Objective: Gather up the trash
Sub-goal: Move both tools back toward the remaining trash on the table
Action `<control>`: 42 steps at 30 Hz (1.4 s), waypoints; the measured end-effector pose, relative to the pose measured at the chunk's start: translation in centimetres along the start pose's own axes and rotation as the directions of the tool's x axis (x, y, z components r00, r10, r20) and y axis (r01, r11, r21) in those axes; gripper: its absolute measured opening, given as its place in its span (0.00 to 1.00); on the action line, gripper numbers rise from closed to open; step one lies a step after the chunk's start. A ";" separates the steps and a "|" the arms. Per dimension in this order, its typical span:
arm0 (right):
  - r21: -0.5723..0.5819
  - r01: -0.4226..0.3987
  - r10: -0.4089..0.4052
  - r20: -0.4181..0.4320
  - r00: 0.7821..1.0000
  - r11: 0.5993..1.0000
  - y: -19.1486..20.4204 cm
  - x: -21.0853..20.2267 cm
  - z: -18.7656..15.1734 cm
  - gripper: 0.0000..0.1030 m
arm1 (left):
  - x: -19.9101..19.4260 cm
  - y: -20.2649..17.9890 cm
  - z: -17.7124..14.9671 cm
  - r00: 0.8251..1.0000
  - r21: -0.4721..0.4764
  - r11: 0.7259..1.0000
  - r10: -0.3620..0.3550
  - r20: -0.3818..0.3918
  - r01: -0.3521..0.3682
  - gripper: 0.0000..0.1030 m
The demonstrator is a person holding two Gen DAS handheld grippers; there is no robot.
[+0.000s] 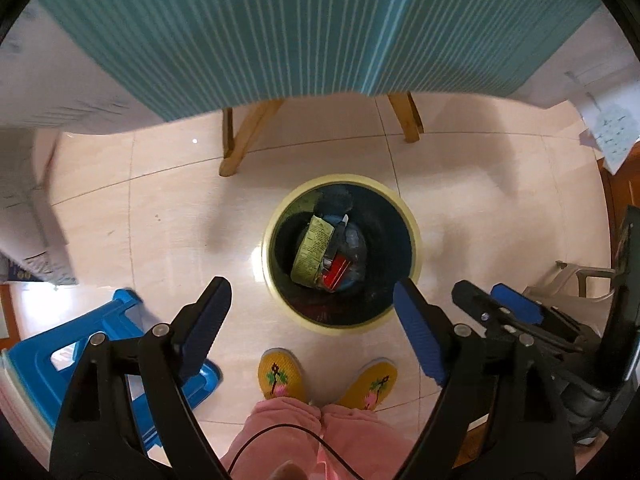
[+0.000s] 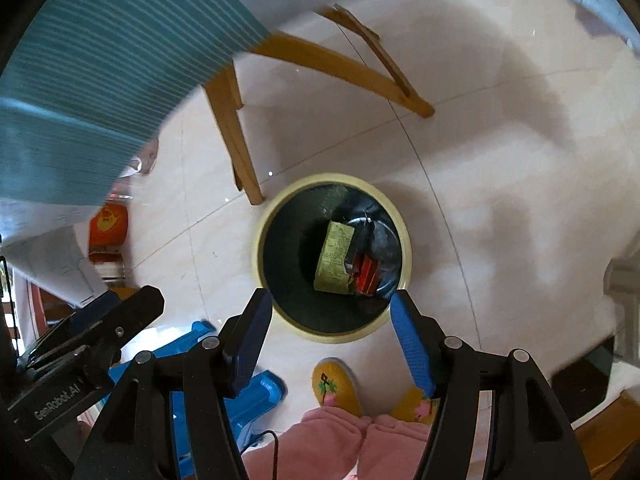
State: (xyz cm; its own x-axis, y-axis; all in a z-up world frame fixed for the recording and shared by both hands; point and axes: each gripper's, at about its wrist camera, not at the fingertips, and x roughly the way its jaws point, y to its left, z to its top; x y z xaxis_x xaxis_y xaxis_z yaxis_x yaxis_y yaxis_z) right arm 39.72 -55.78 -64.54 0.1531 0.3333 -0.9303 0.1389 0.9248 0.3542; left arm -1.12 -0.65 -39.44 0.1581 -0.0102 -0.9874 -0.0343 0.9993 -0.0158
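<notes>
A round trash bin with a cream rim [image 1: 276, 216] [image 2: 262, 224] stands on the tiled floor below both grippers. Inside lie a green printed packet [image 1: 314, 248] [image 2: 336, 256], a red wrapper [image 1: 336, 274] [image 2: 366, 274] and dark crumpled trash. My left gripper [image 1: 312, 320] is open and empty, held above the bin's near edge. My right gripper [image 2: 330, 320] is open and empty too, above the bin's near edge. The right gripper shows at the right of the left wrist view [image 1: 492, 300], and the left gripper at the left of the right wrist view [image 2: 120, 308].
A table with a teal striped cloth [image 1: 260, 28] [image 2: 100, 88] on wooden legs [image 1: 240, 140] [image 2: 236, 128] stands behind the bin. A blue plastic stool [image 1: 80, 360] [image 2: 248, 396] lies at the left. The person's yellow slippers [image 1: 280, 376] [image 2: 334, 384] stand near the bin.
</notes>
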 end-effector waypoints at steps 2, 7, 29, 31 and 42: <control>-0.011 -0.006 0.006 0.006 1.000 1.000 0.7 -2.0 -0.1 0.61 | -1.6 0.1 -0.2 1.000 -0.010 1.000 -0.001 0.004 0.001 0.79; -0.032 -0.046 0.046 0.002 0.999 0.998 3.3 -8.1 -0.6 0.61 | -7.5 0.2 -0.8 1.000 -0.010 1.000 -0.011 0.024 0.011 0.79; -0.300 -0.162 0.237 0.232 0.943 0.940 13.6 -38.6 0.9 0.61 | -38.9 3.1 1.4 0.934 -0.071 0.997 0.049 0.355 -0.025 0.79; -0.316 -0.160 0.245 0.253 0.936 0.935 13.8 -39.7 1.4 0.61 | -40.7 3.3 2.0 0.922 -0.090 0.996 0.058 0.384 -0.025 0.79; -0.307 -0.168 0.270 0.328 0.905 0.937 13.0 -42.8 6.5 0.61 | -44.2 2.3 4.4 0.902 -0.097 0.995 0.065 0.428 -0.025 0.79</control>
State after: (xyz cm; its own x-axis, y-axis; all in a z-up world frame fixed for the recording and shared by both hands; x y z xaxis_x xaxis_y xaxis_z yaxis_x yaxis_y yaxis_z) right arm 41.33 -59.21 -19.53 0.4967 0.4911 -0.7156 -0.1964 0.8667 0.4585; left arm -3.84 2.27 4.88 0.5625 0.0708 -0.8238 -0.1338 0.9910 -0.0062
